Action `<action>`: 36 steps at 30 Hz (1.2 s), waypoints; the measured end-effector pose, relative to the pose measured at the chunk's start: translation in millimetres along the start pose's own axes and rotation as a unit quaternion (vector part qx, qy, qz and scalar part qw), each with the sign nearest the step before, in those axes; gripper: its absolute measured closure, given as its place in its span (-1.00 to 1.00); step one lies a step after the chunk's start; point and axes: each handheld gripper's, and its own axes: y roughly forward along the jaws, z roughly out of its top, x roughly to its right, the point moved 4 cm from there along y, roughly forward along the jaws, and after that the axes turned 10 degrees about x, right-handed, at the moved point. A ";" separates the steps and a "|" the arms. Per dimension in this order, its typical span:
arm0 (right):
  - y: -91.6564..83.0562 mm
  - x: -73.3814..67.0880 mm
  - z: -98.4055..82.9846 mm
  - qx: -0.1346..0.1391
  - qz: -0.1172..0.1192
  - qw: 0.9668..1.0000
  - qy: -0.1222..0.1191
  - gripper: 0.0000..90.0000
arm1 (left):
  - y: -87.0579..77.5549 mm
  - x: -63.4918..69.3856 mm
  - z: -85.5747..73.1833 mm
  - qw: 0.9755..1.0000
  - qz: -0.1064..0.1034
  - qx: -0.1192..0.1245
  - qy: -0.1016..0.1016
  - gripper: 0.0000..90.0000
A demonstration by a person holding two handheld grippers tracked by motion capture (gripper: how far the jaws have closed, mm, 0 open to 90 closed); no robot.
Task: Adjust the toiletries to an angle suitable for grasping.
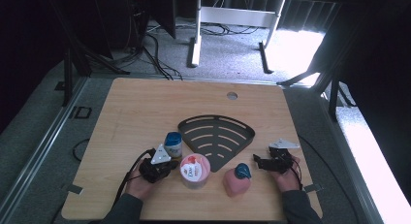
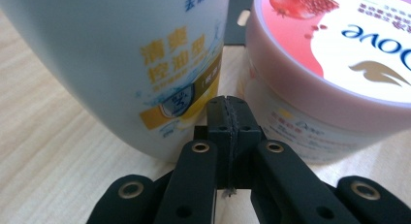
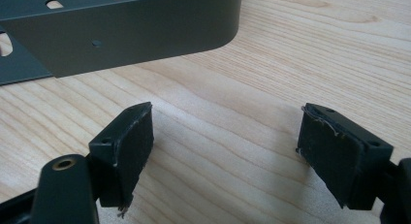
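On the near left of the wooden counter (image 1: 145,103), the left gripper (image 1: 167,167) is clenched with nothing between its pads; in the left gripper view (image 2: 227,118) its jaws meet flat against each other. Its tip points into the narrow gap between two containers. To the far side of it stands the white bottle with a blue cap (image 1: 173,144), whose pale body with yellow print fills the left of the left gripper view (image 2: 121,64). Just to its right sits the pink Dove jar (image 1: 195,171), its lid and side close beyond the jaw tips (image 2: 334,73). Whether the tip touches either container cannot be told.

Right of the jar lies a pink bottle with a teal cap (image 1: 236,179). The right gripper (image 1: 258,162) rests at the near right, released, its jaws wide apart over bare wood (image 3: 225,136), beside the near right corner of the dark slotted fan-shaped rack (image 1: 215,136).
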 end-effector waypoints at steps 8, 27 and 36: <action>0.0 0.0 0.0 0.000 0.000 1.000 0.000 -0.55 | 5.4 -3.5 1.2 1.000 0.022 0.001 0.007 0.99; 0.0 0.0 0.0 0.000 0.000 1.000 0.000 -0.55 | 28.9 -47.6 9.2 0.998 0.052 -0.022 0.017 0.99; 0.0 0.0 0.0 0.000 0.000 1.000 0.000 -0.55 | 33.4 -55.5 12.2 0.998 0.063 -0.022 0.012 0.99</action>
